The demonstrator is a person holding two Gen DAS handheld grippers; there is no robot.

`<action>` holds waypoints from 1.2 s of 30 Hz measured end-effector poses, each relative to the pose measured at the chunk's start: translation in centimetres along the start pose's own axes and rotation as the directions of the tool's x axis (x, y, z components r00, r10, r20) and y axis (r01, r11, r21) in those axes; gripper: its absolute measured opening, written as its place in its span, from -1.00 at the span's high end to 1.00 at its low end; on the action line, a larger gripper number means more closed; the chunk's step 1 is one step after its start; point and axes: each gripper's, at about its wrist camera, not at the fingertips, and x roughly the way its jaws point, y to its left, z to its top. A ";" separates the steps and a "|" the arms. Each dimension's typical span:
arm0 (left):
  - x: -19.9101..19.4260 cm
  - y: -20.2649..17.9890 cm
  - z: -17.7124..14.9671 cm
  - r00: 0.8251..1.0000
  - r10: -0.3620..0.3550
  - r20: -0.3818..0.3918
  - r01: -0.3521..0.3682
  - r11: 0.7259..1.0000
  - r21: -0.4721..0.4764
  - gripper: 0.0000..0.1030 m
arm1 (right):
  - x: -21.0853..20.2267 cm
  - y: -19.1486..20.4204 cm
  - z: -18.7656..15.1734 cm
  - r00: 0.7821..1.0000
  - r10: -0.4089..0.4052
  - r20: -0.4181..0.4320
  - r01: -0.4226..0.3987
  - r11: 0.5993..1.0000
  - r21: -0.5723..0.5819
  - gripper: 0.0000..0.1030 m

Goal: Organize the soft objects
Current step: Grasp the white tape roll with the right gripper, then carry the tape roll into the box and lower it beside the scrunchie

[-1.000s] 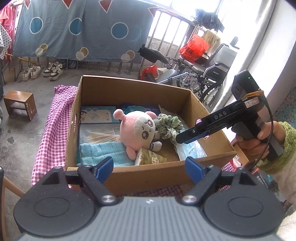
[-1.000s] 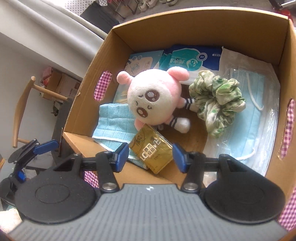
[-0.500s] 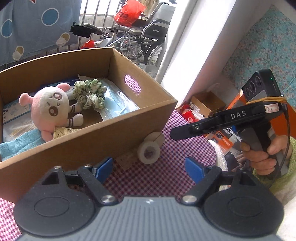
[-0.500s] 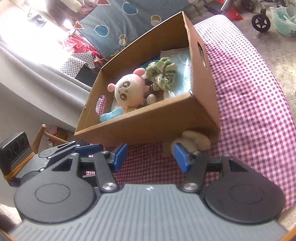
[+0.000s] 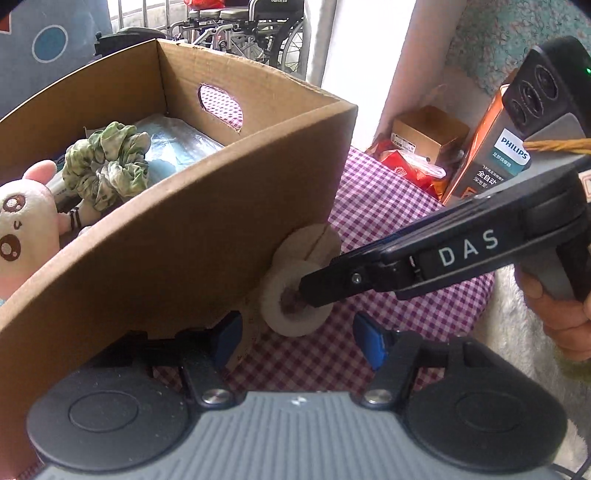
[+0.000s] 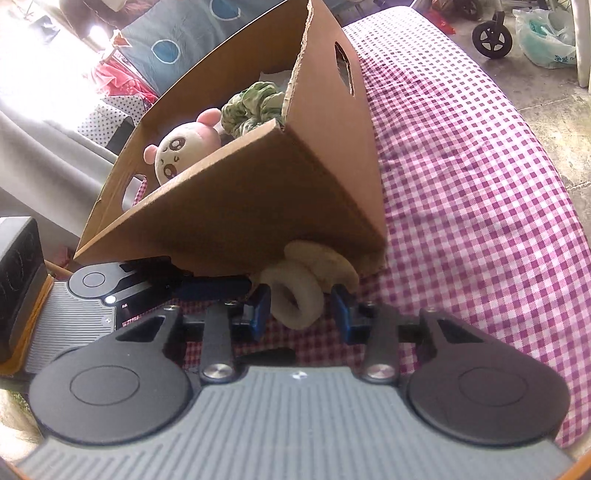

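Note:
A cream fluffy ring [image 6: 295,299] lies on the checked cloth, against the near corner of the cardboard box [image 6: 258,192]. My right gripper [image 6: 301,310] straddles that ring and its jaws are closing; the pads do not visibly squeeze it. In the left wrist view the right gripper [image 5: 310,291] comes in from the right, its tip over the cream ring [image 5: 295,295]. My left gripper [image 5: 299,343] hovers just short of the ring, jaws closing with only cloth between them. Inside the box [image 5: 184,240] sit a pink plush [image 5: 22,229] and a green scrunchie [image 5: 107,166].
The pink checked tablecloth [image 6: 461,184] stretches to the right of the box. An orange Philips carton [image 5: 491,162] and a small cardboard box [image 5: 428,133] stand past the table's edge. A hand [image 5: 561,314] grips the right tool. A wheelchair [image 5: 251,33] is behind.
Both grippers came down from over the box to its outer near corner. Both pairs of jaws have narrowed, and the cream ring now lies between the right gripper's fingers.

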 end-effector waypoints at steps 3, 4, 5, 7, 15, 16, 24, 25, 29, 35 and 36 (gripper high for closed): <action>0.6 -0.2 0.1 1.000 0.012 -0.002 -0.012 1.000 0.008 -0.12 | 0.4 -0.3 0.0 1.000 0.013 -0.003 -0.013 1.000 0.001 0.47; 0.9 -0.2 0.1 1.000 0.011 -0.009 -0.011 1.000 0.010 -0.04 | 0.6 -0.4 0.0 1.000 0.013 -0.004 -0.013 1.000 0.003 0.52; 1.1 -0.2 0.1 1.000 0.011 -0.015 -0.011 1.000 0.010 0.00 | 0.7 -0.5 0.0 1.000 0.012 -0.004 -0.012 1.000 0.003 0.57; 1.4 -0.3 0.1 0.999 0.022 -0.023 -0.021 1.000 0.012 0.00 | 1.1 -0.8 -0.2 1.000 0.020 -0.007 -0.020 1.000 0.012 0.62; -1.1 -0.6 0.0 1.000 0.002 0.004 -0.002 1.000 -0.003 0.09 | -0.5 -0.1 -1.0 0.999 0.038 0.019 -0.038 0.999 0.028 0.68; -1.7 -0.7 0.0 1.000 -0.001 0.012 0.001 1.000 -0.007 0.08 | -1.0 0.3 -1.1 0.999 0.041 0.024 -0.042 0.999 0.024 0.68; -8.5 -0.7 1.3 0.986 0.029 0.162 -0.027 1.000 -0.015 0.06 | -6.3 5.4 0.3 0.988 0.103 0.114 -0.095 0.992 -0.077 0.68; -9.2 -0.4 1.7 0.983 0.033 0.180 -0.029 0.999 -0.024 0.06 | -6.7 6.1 0.9 0.986 0.115 0.123 -0.103 0.990 -0.099 0.68; -10.9 1.7 3.5 0.977 0.036 0.210 -0.020 0.997 -0.077 0.06 | -7.4 8.4 4.2 0.980 0.156 0.121 -0.136 0.978 -0.158 0.70; -9.9 6.5 6.0 0.986 0.022 0.167 0.014 0.978 -0.210 0.06 | -4.7 10.0 10.0 0.985 0.171 0.014 -0.165 0.968 -0.188 0.72; -9.2 7.5 6.3 0.989 0.009 0.149 0.027 0.972 -0.232 0.07 | -4.0 9.8 10.8 0.986 0.166 -0.007 -0.164 0.970 -0.180 0.72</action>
